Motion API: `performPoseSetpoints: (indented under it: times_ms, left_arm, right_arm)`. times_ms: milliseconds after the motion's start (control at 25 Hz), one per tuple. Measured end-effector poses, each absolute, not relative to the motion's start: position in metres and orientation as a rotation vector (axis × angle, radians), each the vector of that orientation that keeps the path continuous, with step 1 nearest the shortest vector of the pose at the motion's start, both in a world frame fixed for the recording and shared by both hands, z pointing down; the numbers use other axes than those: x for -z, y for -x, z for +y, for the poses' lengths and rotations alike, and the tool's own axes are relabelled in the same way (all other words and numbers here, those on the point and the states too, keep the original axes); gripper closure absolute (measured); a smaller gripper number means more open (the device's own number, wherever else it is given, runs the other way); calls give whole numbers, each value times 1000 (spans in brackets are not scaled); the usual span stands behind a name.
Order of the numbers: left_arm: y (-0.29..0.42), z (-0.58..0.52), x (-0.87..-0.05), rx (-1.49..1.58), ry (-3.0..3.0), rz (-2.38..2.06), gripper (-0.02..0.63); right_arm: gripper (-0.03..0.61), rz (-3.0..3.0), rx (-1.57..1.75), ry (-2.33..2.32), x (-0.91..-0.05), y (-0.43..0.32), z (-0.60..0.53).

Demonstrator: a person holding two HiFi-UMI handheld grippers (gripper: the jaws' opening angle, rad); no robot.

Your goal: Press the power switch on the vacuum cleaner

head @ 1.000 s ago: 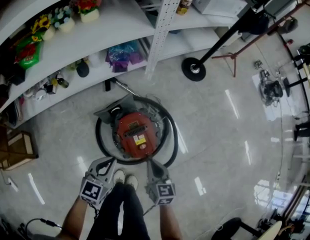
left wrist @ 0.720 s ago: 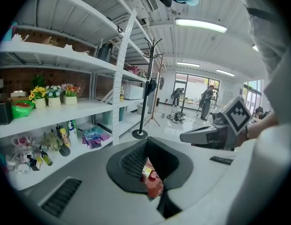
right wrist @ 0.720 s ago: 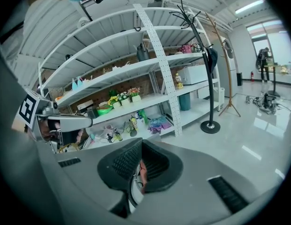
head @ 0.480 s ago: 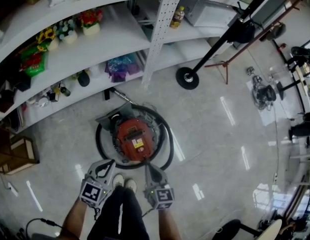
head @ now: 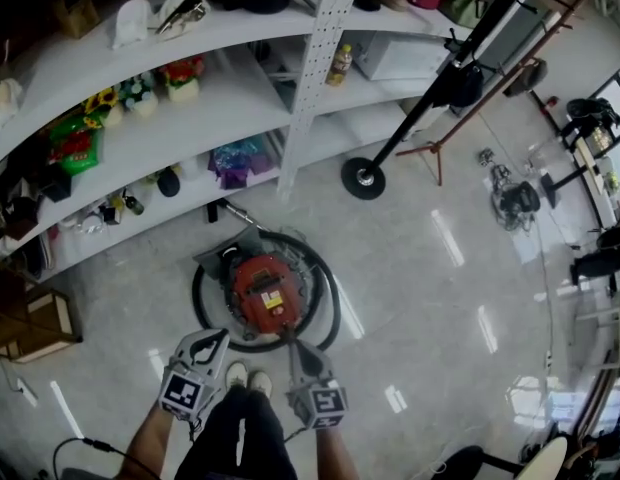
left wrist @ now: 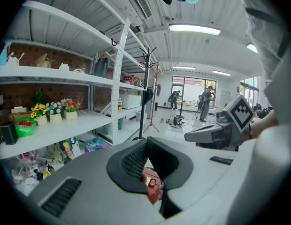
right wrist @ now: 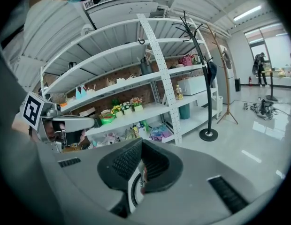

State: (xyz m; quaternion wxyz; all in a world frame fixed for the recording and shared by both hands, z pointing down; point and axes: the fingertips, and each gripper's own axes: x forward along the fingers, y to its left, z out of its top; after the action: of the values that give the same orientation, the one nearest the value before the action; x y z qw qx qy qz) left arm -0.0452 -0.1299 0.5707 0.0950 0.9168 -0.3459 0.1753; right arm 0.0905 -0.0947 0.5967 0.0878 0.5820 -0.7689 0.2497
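The red canister vacuum cleaner (head: 262, 293) stands on the floor with its black hose (head: 328, 298) coiled round it. Its top carries a yellow label; I cannot make out the power switch. Both grippers hover above its near side, apart from it. My left gripper (head: 220, 335) is at the left, jaws meeting at the tips, nothing held. My right gripper (head: 291, 341) points at the vacuum's near edge, jaws together and empty. A sliver of red vacuum (left wrist: 153, 184) shows under the left gripper (left wrist: 146, 140). The right gripper (right wrist: 141, 142) shows only a sliver of hose (right wrist: 135, 187).
White shelving (head: 140, 138) with potted flowers, bags and bottles runs along the far side behind the vacuum. A coat stand with a round black base (head: 363, 178) is at the right of the shelf post. The person's white shoes (head: 246, 377) sit between the grippers. Tripods and gear stand far right.
The head view has pulled back and up: the vacuum looks smaller and more of the shelves shows. Both grippers keep the same pose near the vacuum's front.
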Motion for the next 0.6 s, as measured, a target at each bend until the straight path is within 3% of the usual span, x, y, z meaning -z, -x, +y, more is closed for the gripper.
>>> performPoseSetpoints:
  times_ms: [600]
  left_arm:
    - [46,-117,-520,-547,-2797,-1009,607]
  right_arm:
    - [566,-2304,-688,-1771,-535,-85,-78]
